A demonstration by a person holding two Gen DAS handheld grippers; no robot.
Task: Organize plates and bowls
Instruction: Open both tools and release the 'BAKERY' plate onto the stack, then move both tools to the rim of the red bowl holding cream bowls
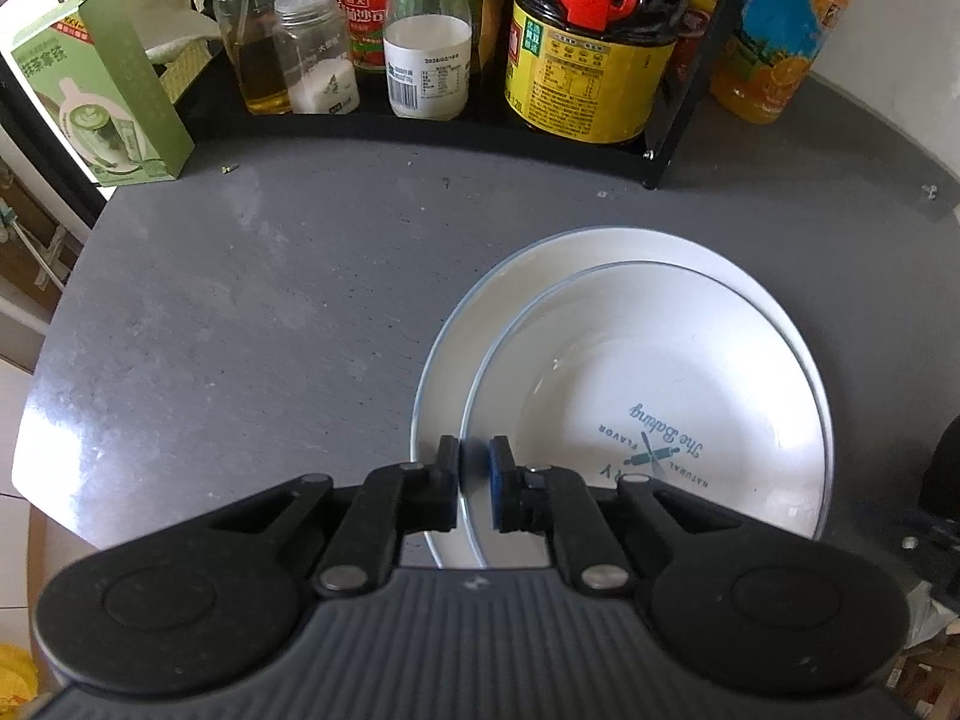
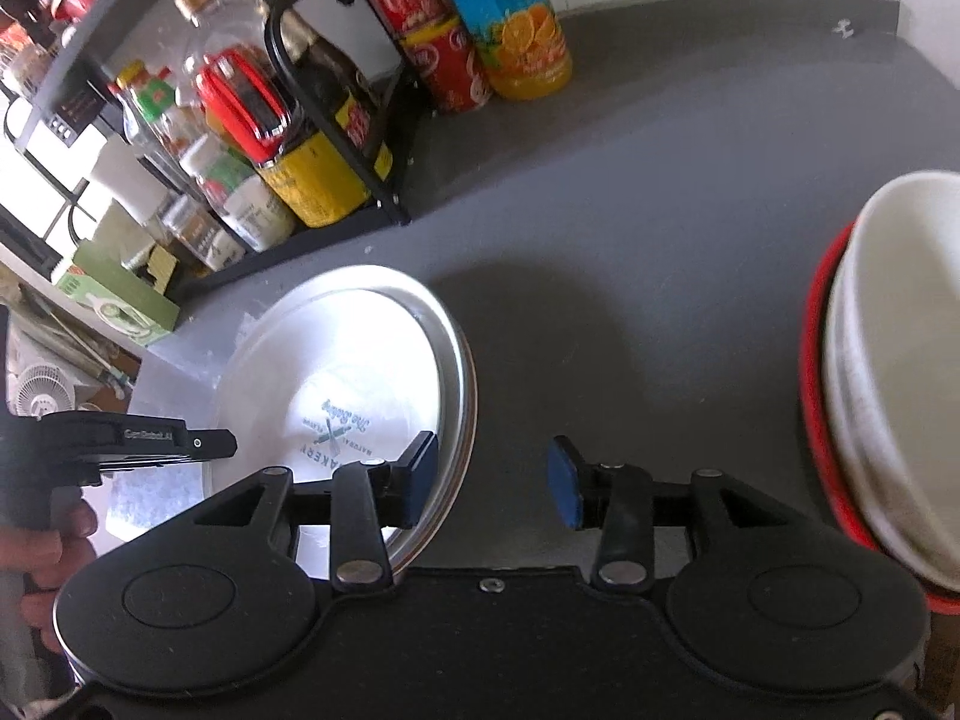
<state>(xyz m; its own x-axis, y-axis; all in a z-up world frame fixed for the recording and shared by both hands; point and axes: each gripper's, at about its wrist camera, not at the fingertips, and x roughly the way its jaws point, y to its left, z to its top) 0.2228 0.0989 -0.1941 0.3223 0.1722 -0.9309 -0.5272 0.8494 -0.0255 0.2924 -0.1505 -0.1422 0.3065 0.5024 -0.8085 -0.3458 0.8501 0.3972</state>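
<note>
Plates (image 1: pixel 648 372) lie stacked on the grey counter (image 1: pixel 270 300), the left gripper (image 1: pixel 474 480) clamped on the upper plate's near rim. Right gripper (image 2: pixel 492 483) stands open and empty beside them; stacked bowls (image 2: pixel 900 372) lie well apart.

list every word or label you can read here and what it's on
"The Baking", "NATURAL", "FLAVOR": printed upside down inside the top plate.
"AKERY", start hidden behind a finger of the right gripper: same plate.
Date-like number on the white bottle: too small to be sure.
Chinese characters on the green box, red sauce bottle and oil jug: not readable.
Small lettering on the left gripper: too blurred.
</note>
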